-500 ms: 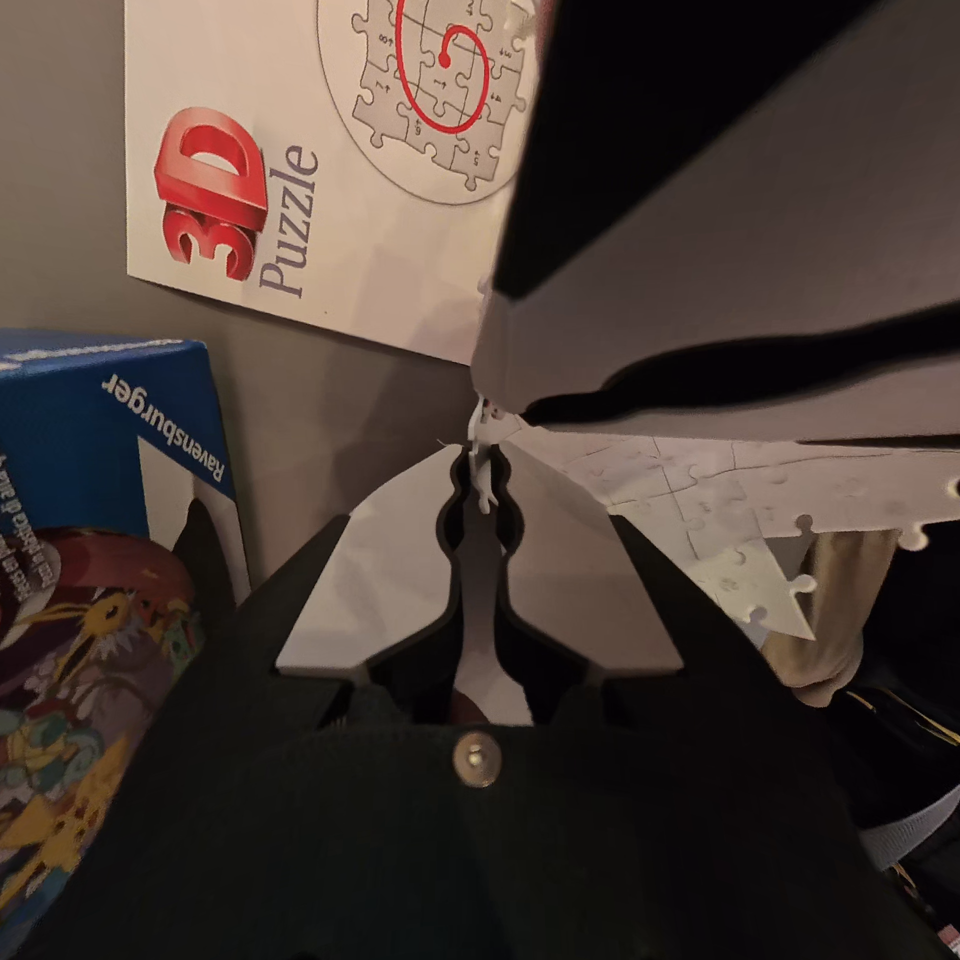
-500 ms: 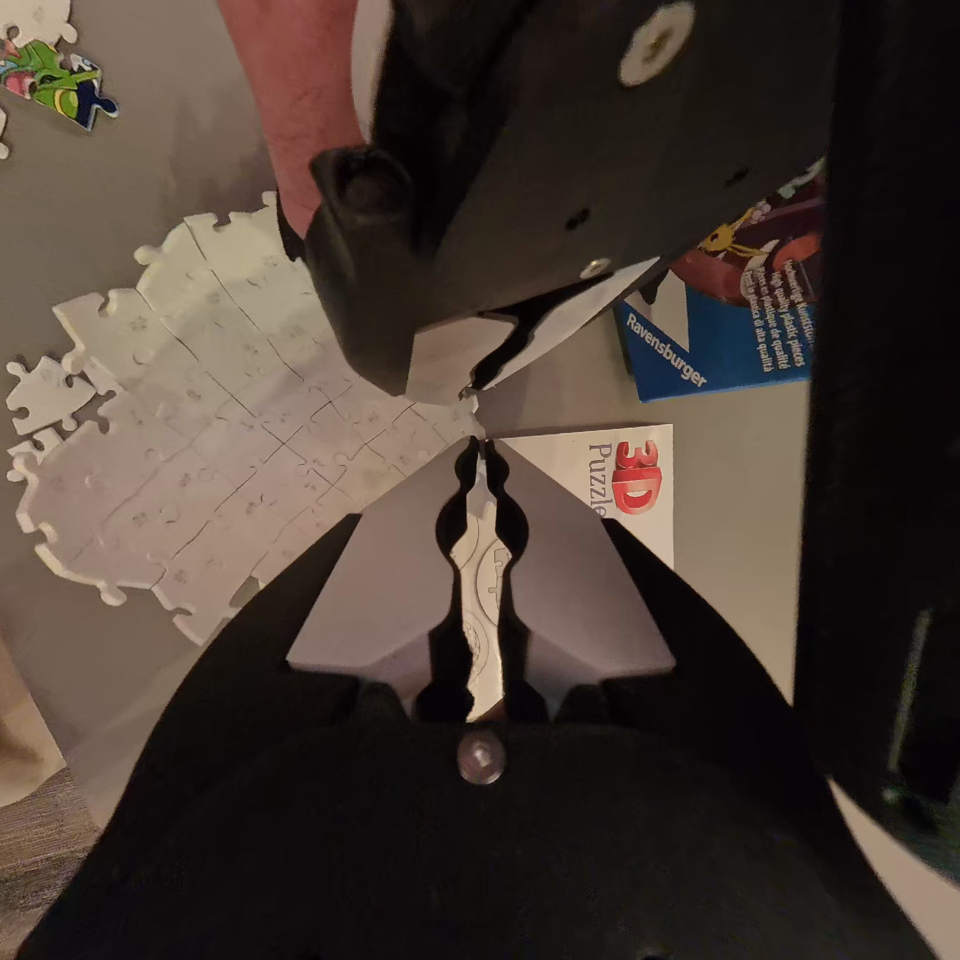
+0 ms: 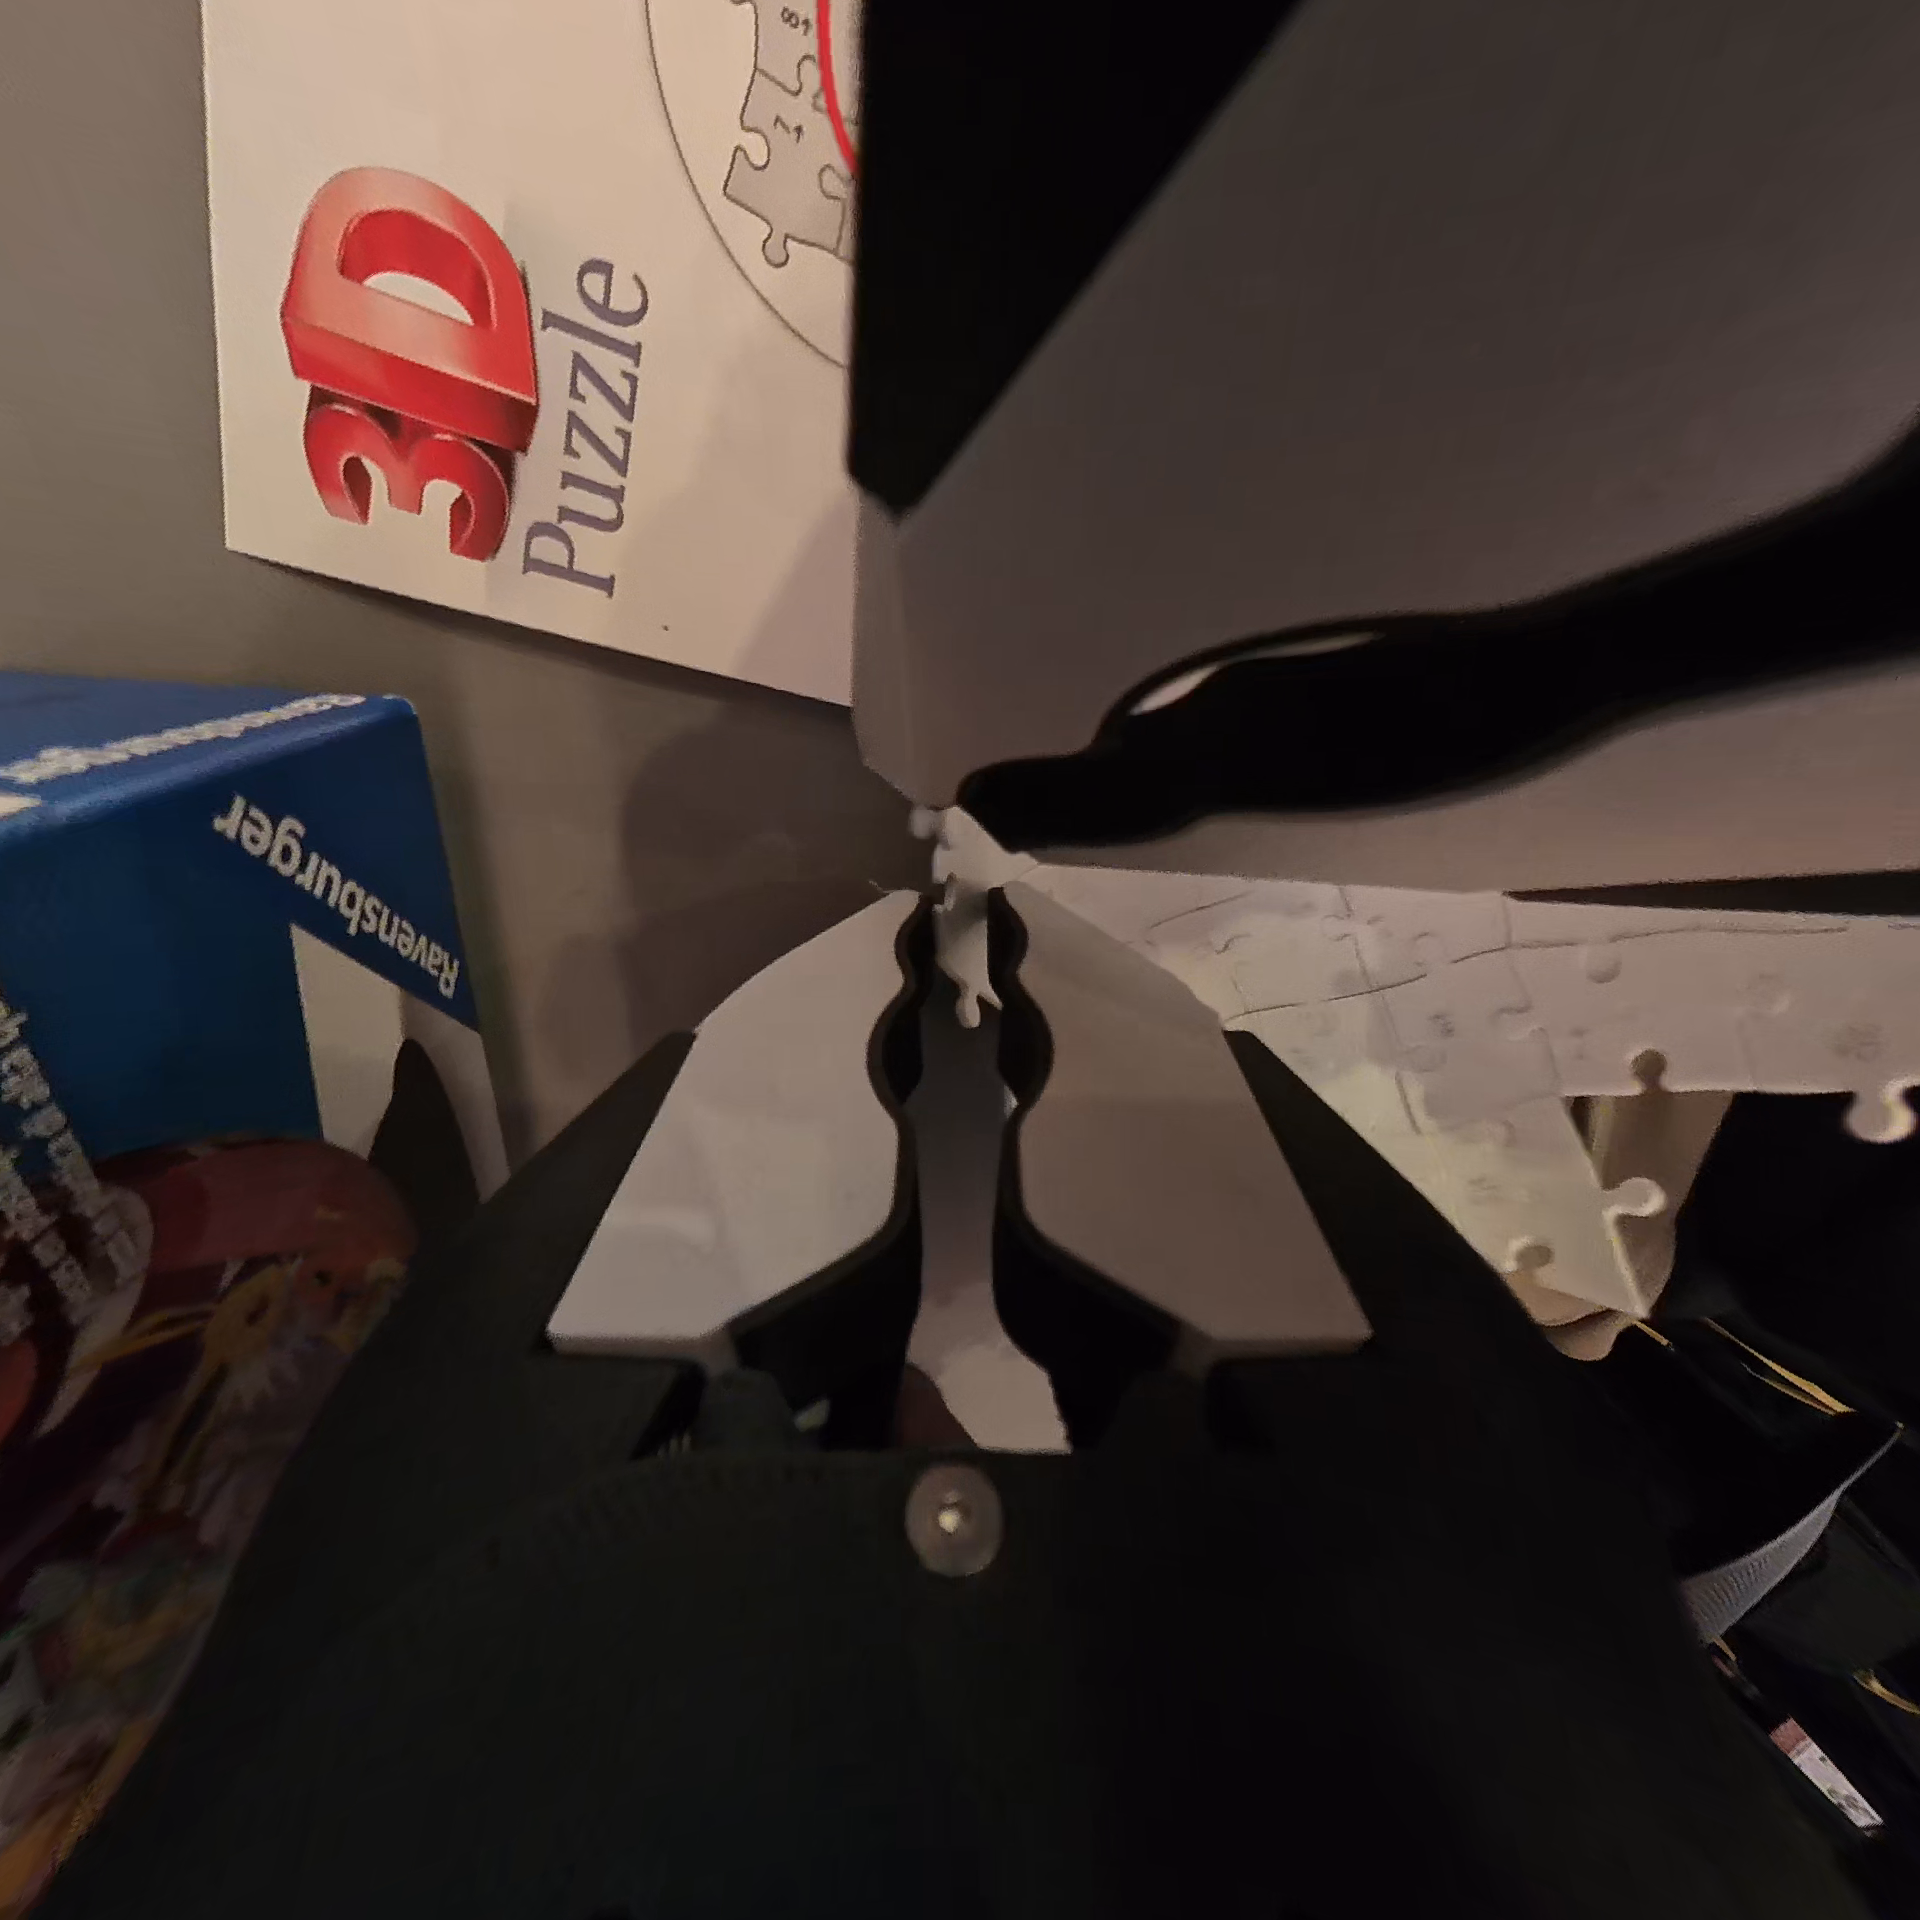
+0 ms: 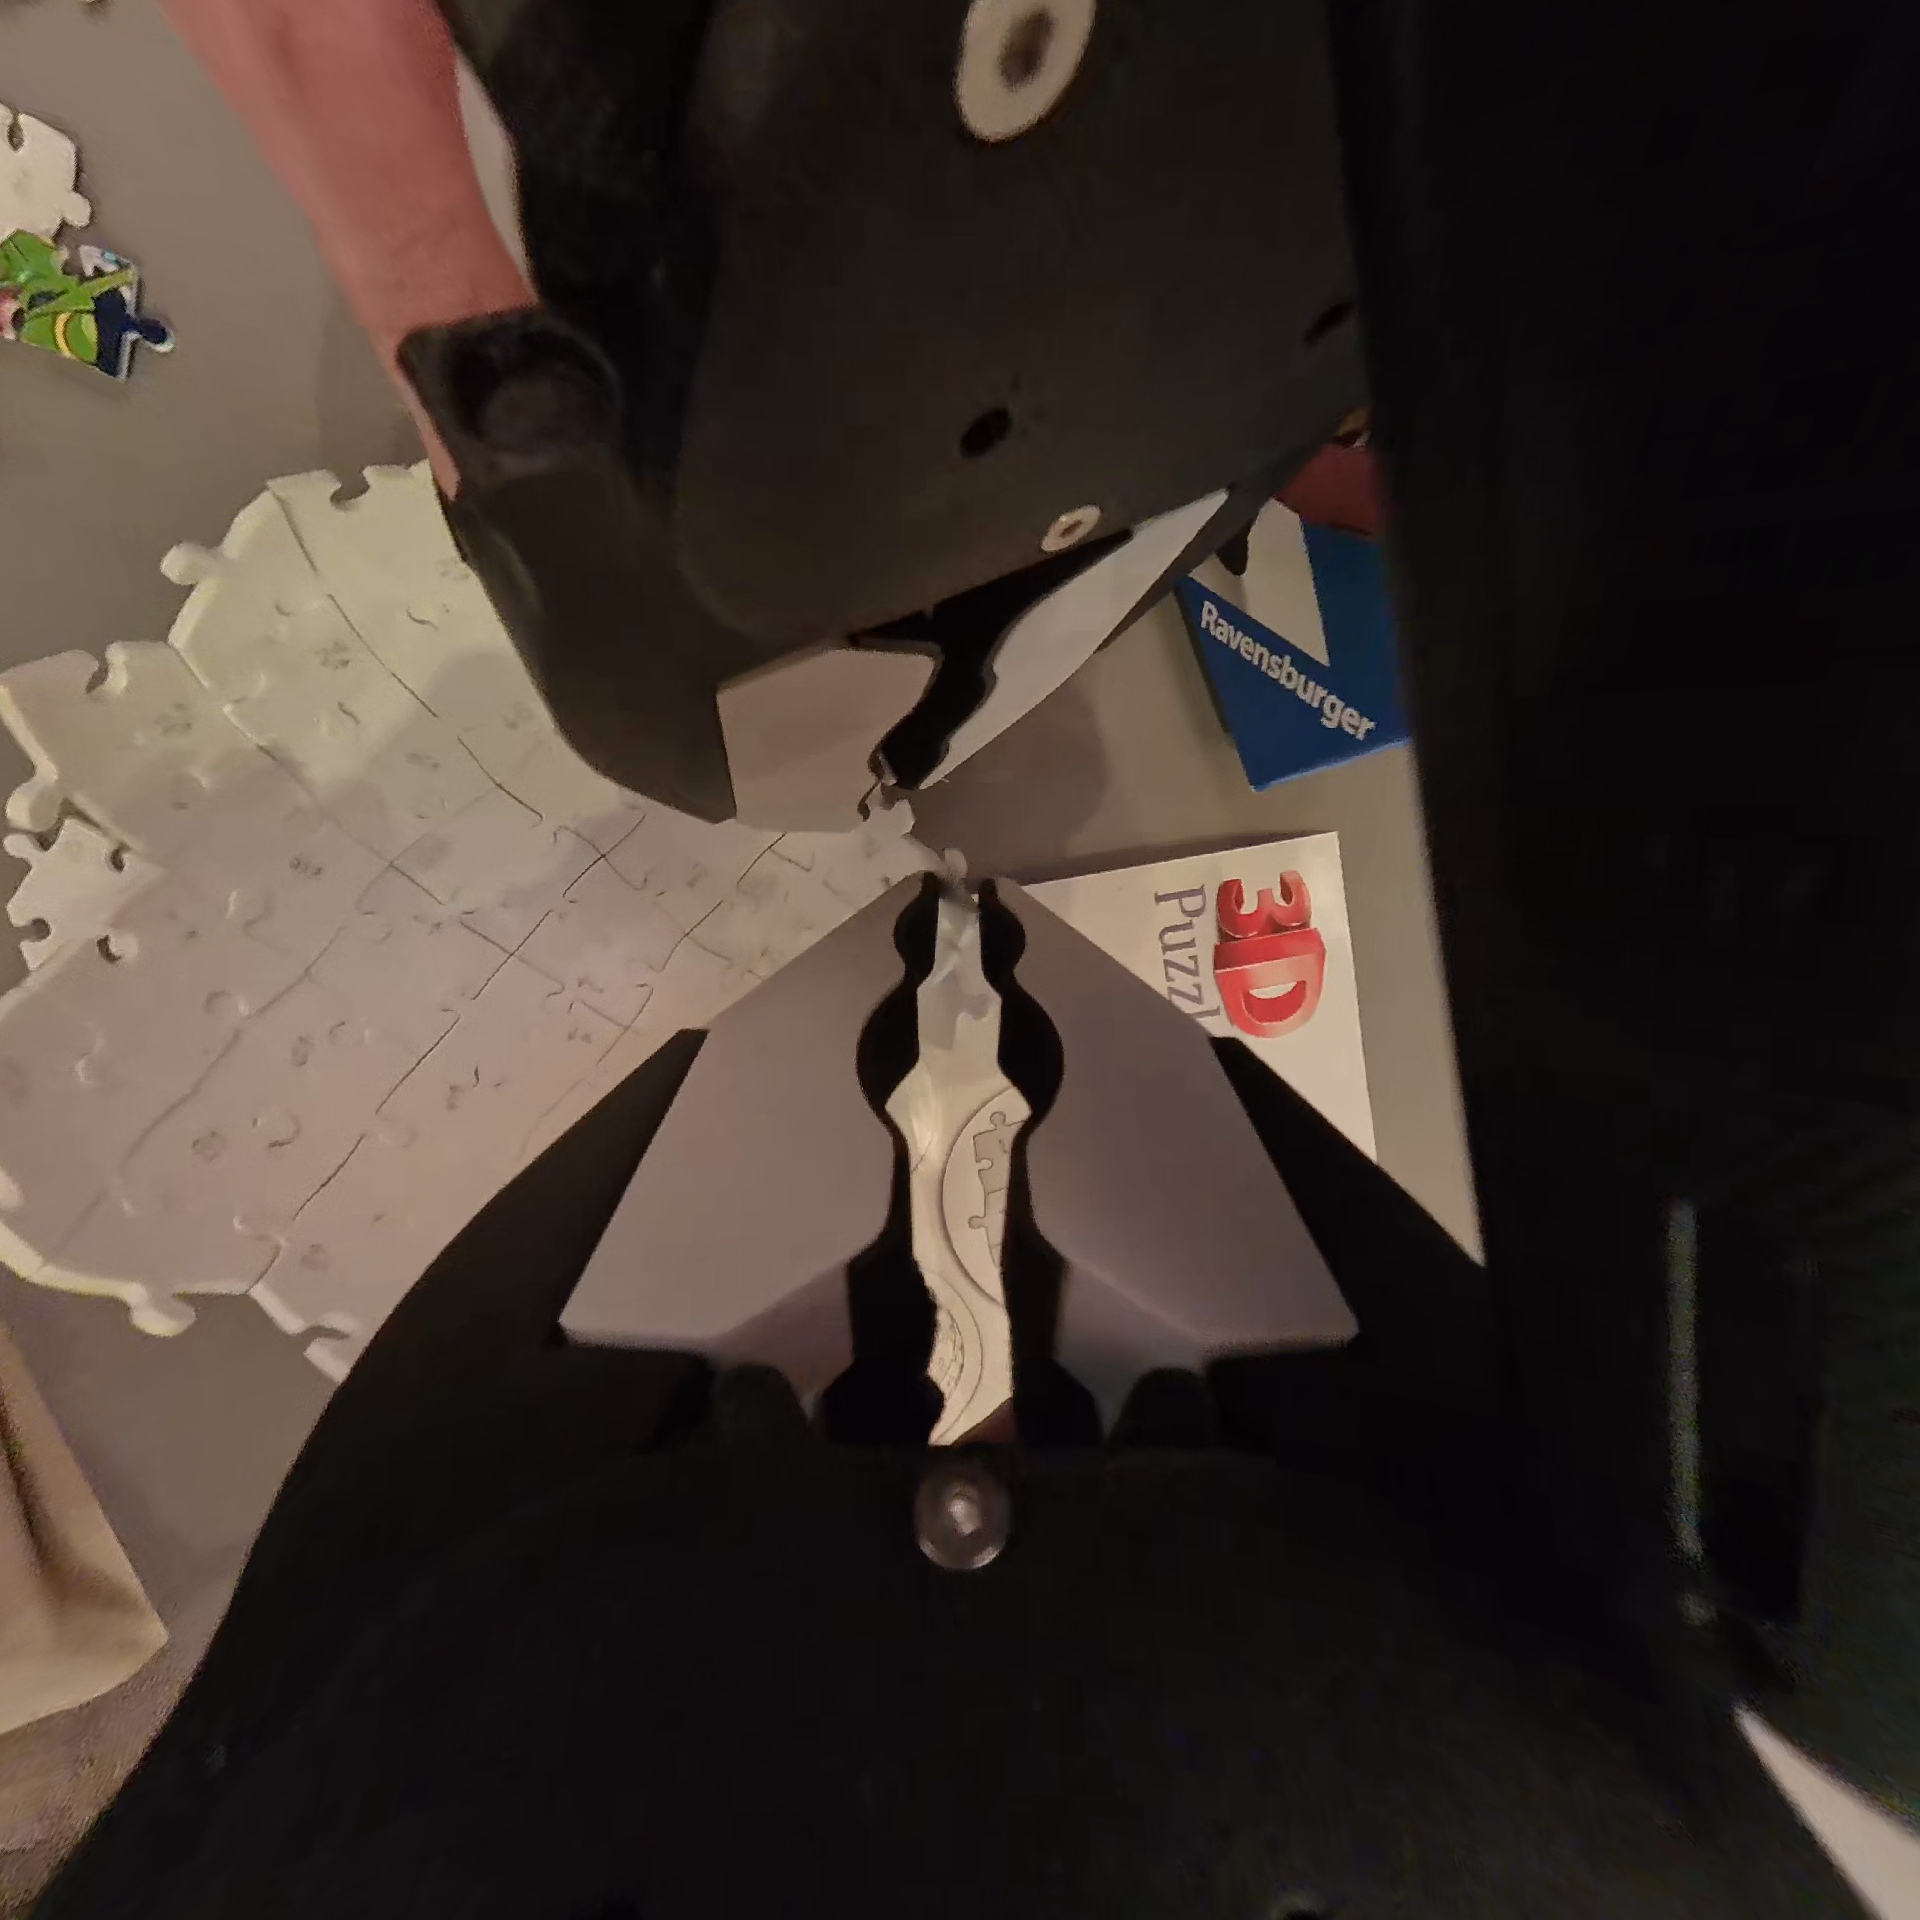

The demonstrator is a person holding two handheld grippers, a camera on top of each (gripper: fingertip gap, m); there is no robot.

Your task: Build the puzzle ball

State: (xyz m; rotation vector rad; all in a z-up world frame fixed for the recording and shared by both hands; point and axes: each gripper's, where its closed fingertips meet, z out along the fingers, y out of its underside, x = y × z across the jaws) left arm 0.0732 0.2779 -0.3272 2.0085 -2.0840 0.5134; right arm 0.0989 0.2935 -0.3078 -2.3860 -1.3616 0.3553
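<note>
The assembled white puzzle sheet [image 4: 312,935] lies face down on the grey table and also shows in the left wrist view [image 3: 1455,997]. My left gripper [image 3: 956,914] is shut on the sheet's pointed end piece [image 3: 964,966]. In the right wrist view it comes in from above [image 4: 891,795]. My right gripper [image 4: 956,885] is shut on a small loose white piece [image 4: 954,966], its tip touching the sheet's end. In the left wrist view the right gripper [image 3: 935,821] reaches in from the upper right. The two sets of fingertips nearly meet.
A white instruction booklet [image 3: 436,312] lies beyond the grippers and also shows in the right wrist view [image 4: 1278,966]. A blue puzzle box [image 3: 156,935] stands at the left. A green printed piece [image 4: 78,312] lies far left. A person's forearm [image 4: 343,187] is behind the left gripper. Less than 4 cm separates the two grippers' tips.
The right gripper has shifted slightly left over the booklet and closer to the left gripper's tips. Both stay shut on their pieces.
</note>
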